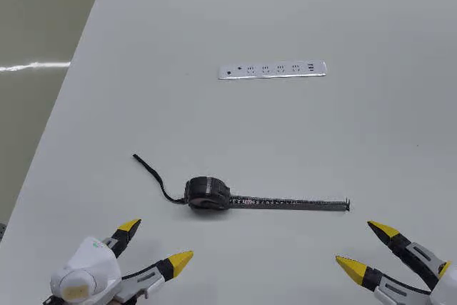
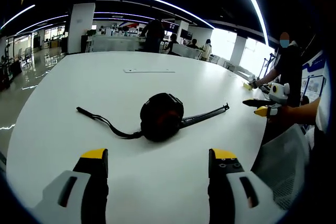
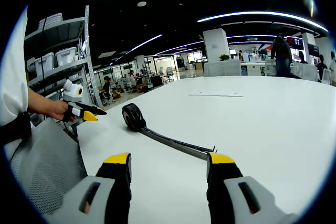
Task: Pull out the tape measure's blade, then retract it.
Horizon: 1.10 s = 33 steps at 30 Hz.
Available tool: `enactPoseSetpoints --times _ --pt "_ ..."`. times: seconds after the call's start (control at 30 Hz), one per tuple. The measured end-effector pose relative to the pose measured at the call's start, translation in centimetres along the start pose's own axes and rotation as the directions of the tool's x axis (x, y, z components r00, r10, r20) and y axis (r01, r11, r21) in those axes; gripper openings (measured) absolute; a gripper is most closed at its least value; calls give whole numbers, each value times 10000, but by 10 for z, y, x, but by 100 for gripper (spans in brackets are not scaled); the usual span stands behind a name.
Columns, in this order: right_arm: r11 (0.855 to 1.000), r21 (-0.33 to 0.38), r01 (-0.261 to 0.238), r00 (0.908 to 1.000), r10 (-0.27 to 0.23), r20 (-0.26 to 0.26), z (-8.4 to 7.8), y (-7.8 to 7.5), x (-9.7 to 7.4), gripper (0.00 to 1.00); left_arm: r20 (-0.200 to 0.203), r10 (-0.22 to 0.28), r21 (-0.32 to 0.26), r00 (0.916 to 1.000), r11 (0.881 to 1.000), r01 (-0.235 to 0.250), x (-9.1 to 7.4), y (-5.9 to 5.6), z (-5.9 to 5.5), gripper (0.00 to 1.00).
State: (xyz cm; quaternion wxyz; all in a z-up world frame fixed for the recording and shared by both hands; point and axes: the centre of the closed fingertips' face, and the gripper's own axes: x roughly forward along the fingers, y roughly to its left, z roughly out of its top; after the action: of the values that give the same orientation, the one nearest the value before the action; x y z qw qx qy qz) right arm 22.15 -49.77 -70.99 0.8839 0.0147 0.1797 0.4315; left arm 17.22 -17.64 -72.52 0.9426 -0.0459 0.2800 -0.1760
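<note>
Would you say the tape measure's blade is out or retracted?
Out: the blade stretches from the case, lying flat along the table.

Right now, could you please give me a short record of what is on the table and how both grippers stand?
table: white, flat
tape measure: black case, lying on the table
blade: partly out, flat on the table, hook end towards the right gripper
strap: trails from the case, on the side away from the blade
power strip: beyond the tape measure, apart from it
left gripper: open, holds nothing, short of the case
right gripper: open, holds nothing, short of the blade's end
</note>
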Motion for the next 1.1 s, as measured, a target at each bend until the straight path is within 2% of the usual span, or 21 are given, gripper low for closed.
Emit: enactPoseSetpoints --times 0.47,0.77,1.1 --pt "10000 42 -55 9999 55 -89 -4 -3 1 58 -44 407 -207 9992 9990 -407 14 -2 -2 79" --pt "10000 52 -65 9999 65 -141 -5 -4 4 58 21 534 -350 9986 9980 -533 23 -5 4 81" --pt "9999 35 -115 9998 115 -178 -4 -7 7 58 9 631 -305 9980 9975 -631 36 -13 10 82"
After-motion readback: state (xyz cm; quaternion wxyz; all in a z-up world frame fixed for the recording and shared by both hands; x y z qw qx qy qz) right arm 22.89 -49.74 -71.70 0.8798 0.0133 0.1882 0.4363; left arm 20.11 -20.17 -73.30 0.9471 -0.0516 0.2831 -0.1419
